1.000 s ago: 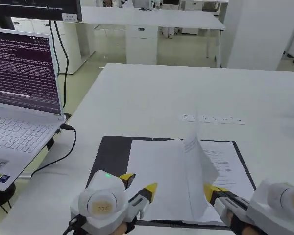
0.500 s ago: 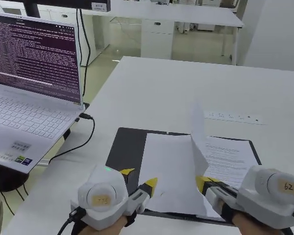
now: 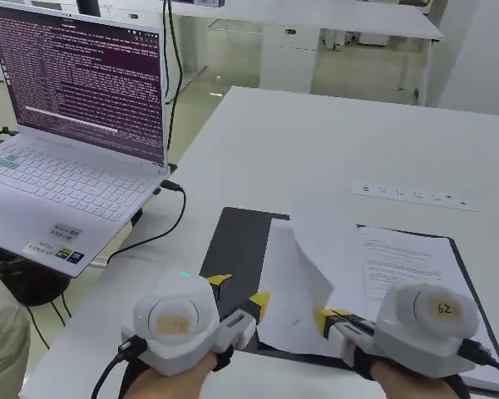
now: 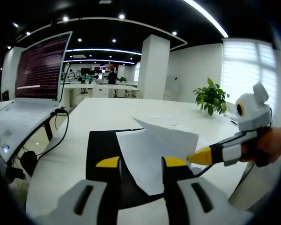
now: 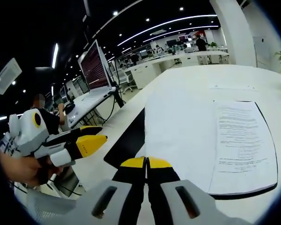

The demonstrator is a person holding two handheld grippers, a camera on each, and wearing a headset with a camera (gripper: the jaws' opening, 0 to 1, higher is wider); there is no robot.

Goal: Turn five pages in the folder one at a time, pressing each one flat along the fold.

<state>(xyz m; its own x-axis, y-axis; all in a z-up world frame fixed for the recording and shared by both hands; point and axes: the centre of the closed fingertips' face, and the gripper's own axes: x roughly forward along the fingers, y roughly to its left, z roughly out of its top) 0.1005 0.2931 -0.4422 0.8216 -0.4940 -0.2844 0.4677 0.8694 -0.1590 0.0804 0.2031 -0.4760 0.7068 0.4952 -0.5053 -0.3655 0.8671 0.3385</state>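
Observation:
A black folder (image 3: 233, 241) lies open on the white table, with a printed page (image 3: 407, 266) flat on its right half. One white page (image 3: 316, 241) stands lifted and curled over the fold, leaning left. My right gripper (image 3: 326, 318) is shut on that page's lower edge. In the right gripper view the jaws (image 5: 146, 162) meet at the page (image 5: 178, 122). My left gripper (image 3: 239, 291) hangs open at the folder's near left edge, nothing between its fingers. In the left gripper view its jaws (image 4: 140, 162) frame the raised page (image 4: 159, 145), apart from it.
An open laptop (image 3: 66, 166) sits on a lower stand to the left, its cable (image 3: 170, 224) running to the table edge. A white power strip (image 3: 412, 196) lies beyond the folder. The table edge is just in front of both grippers.
My right gripper has carried the pinched page leftward, from upright near the fold to leaning over the left half. The left gripper has stayed open. The head camera has shifted right.

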